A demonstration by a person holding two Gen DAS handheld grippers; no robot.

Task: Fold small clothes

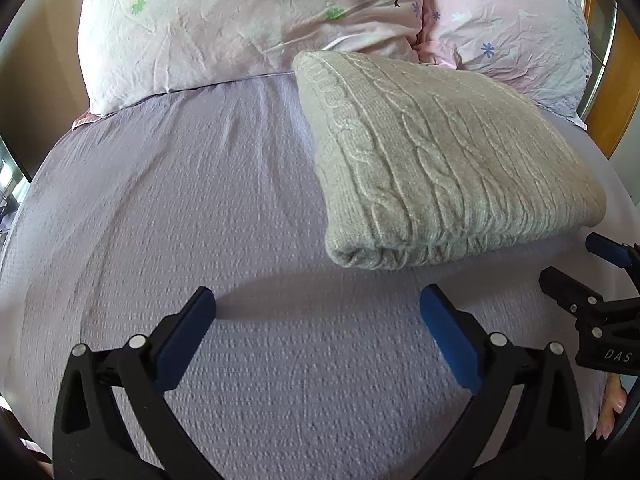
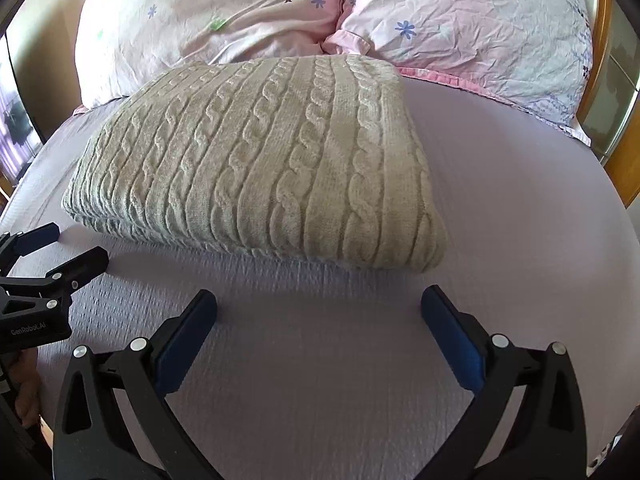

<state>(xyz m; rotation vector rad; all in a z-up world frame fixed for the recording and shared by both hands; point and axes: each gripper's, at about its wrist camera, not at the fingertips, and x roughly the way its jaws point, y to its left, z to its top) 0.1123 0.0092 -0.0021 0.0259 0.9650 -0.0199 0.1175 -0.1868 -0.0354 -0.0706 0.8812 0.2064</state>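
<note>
A cream cable-knit sweater (image 1: 436, 160) lies folded into a thick rectangle on the lilac bedsheet (image 1: 180, 220); it also shows in the right wrist view (image 2: 272, 168). My left gripper (image 1: 318, 304) is open and empty, just short of the sweater's near left corner. My right gripper (image 2: 319, 304) is open and empty, just in front of the sweater's near edge. The right gripper also shows at the right edge of the left wrist view (image 1: 580, 264), and the left gripper shows at the left edge of the right wrist view (image 2: 76, 248). Neither touches the sweater.
Two pink flower-print pillows (image 1: 248, 28) (image 2: 472, 36) lie behind the sweater at the head of the bed. A wooden bed frame (image 2: 600, 80) runs along the right. The bedsheet (image 2: 520, 208) spreads flat around the sweater.
</note>
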